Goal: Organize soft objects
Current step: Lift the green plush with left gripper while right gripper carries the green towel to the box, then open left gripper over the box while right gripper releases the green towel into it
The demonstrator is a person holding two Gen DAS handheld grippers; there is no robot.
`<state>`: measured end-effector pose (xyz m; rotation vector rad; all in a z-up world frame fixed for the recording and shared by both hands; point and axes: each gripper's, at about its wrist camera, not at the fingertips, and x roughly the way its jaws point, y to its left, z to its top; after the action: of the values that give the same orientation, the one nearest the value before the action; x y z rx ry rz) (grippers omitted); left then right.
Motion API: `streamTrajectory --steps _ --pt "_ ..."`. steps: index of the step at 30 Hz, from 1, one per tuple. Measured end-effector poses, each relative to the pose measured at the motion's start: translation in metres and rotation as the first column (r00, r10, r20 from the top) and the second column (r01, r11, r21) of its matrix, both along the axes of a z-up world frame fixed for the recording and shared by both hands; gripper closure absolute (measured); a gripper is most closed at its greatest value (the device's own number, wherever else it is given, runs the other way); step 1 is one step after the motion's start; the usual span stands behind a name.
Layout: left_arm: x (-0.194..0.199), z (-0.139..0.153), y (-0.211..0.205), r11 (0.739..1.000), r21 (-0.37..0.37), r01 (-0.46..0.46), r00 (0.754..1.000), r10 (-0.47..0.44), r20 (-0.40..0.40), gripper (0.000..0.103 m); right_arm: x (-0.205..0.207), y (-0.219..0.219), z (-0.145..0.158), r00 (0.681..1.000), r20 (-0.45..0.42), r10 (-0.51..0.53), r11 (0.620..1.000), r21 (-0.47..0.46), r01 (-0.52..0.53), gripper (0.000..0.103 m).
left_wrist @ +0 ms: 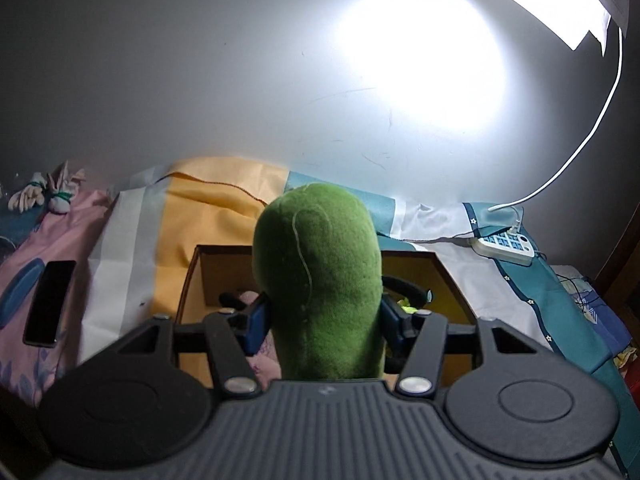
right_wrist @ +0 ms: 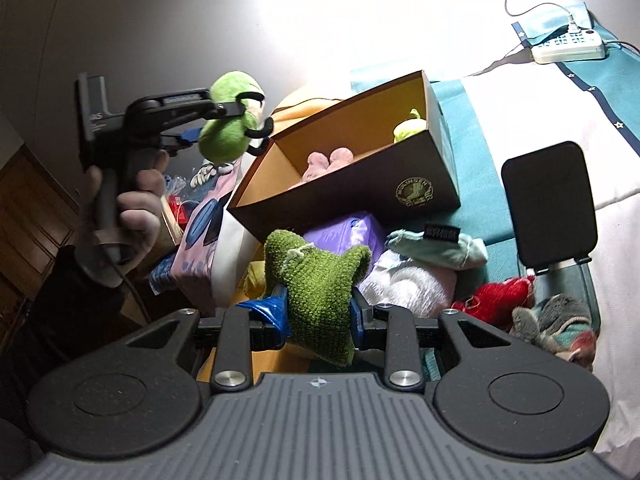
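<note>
Green plush toy [left_wrist: 320,280] sits clamped in the left hand-held gripper [left_wrist: 322,312], raised just ahead of the open cardboard box [right_wrist: 400,184]. Right hand-held gripper [right_wrist: 318,318] squeezes a green knitted piece [right_wrist: 320,292], with pink [right_wrist: 330,160] and yellow-green [right_wrist: 408,130] soft toys in the box beyond it.

Toys [right_wrist: 328,162] in box [right_wrist: 400,184] (phone [left_wrist: 50,302] left)

A lamp [left_wrist: 576,4] glares off the pale wall [left_wrist: 200,80] — dark wooden furniture [right_wrist: 36,216] (panelled) stands at the edge.
</note>
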<state>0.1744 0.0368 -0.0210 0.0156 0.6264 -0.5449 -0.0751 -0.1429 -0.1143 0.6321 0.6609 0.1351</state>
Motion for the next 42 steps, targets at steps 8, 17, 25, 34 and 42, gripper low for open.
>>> streamTrajectory --steps 8,17,25,34,42 --pt "0.027 -0.063 -0.039 0.994 0.107 0.034 0.991 -0.019 -0.135 0.046 0.007 -0.028 0.004 1.0 0.01 -0.02 1.0 0.008 0.02 0.091" --pt "0.038 -0.1 -0.048 0.984 0.175 0.03 0.976 0.009 -0.219 0.041 0.03 -0.051 0.022 0.998 0.061 -0.003 1.0 -0.014 0.003 0.091" --pt "0.032 -0.101 -0.046 0.984 0.174 0.021 0.973 0.02 -0.229 0.032 0.063 -0.06 0.05 0.991 0.116 0.058 0.994 -0.102 -0.047 0.091" --pt "0.001 -0.06 -0.018 0.986 0.154 -0.057 0.989 0.077 -0.127 0.027 0.129 -0.075 0.081 0.992 0.117 0.049 0.986 -0.161 -0.03 0.09" --pt "-0.017 -0.047 0.024 0.971 0.146 -0.191 0.97 0.21 -0.125 0.025 0.209 -0.071 0.069 0.998 0.06 0.013 0.974 -0.226 0.001 0.09"
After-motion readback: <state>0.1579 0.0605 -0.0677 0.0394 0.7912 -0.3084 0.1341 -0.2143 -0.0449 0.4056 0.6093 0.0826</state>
